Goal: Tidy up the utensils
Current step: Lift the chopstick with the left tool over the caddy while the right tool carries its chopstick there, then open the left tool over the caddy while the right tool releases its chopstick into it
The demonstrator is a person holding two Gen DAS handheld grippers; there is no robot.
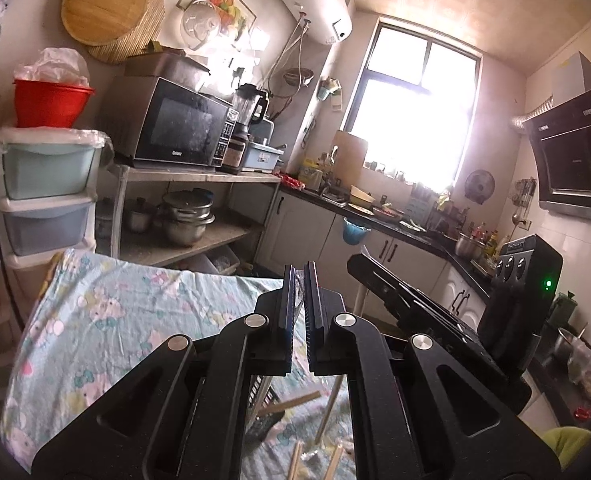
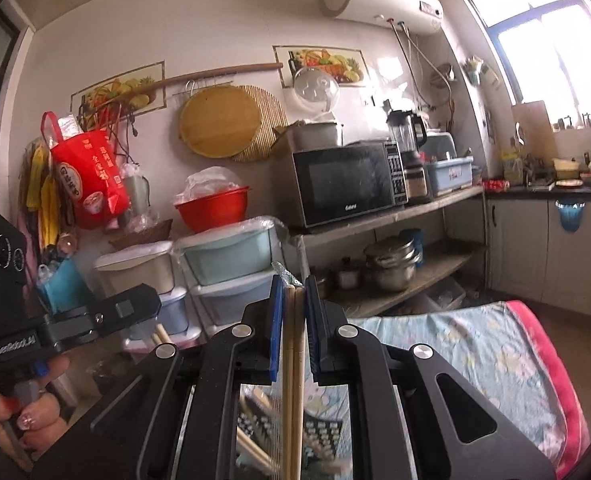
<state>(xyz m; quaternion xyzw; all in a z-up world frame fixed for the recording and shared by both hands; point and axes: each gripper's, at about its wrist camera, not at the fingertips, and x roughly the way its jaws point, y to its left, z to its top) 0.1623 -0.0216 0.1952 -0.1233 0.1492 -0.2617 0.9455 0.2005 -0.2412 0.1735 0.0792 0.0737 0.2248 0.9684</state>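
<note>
Right gripper [image 2: 294, 330]: fingers pinching a pair of wooden chopsticks [image 2: 295, 380], held upright between the blue pads, tips just poking above the fingertips. There's a bit of clear plastic wrap at the top of the pair, so likely still in a sleeve; can't be sure.

Left gripper [image 1: 299, 320]: fingers pressed together. Something thin and clear may sit between the pads; can't tell what, so not calling it a grip.

Both grippers are up off the tabletop [image 1: 107, 312], pointing roughly level across the kitchen, not at the work area.

Where the rest is: on the floral cloth below, near edge of both views, a dark slotted utensil basket [image 2: 323, 432] lies low in frame. Several loose chopsticks [image 1: 291, 402] lie scattered on the cloth beside it, some partly hidden behind the gripper bodies. I can't see whether anything is already inside the basket.

Progress, my read: early to middle. One pair is picked up and in hand, not yet placed. Still to do: get this pair into the basket, then collect the loose ones from the cloth. No count possible, since most of the near area is blocked.
</note>
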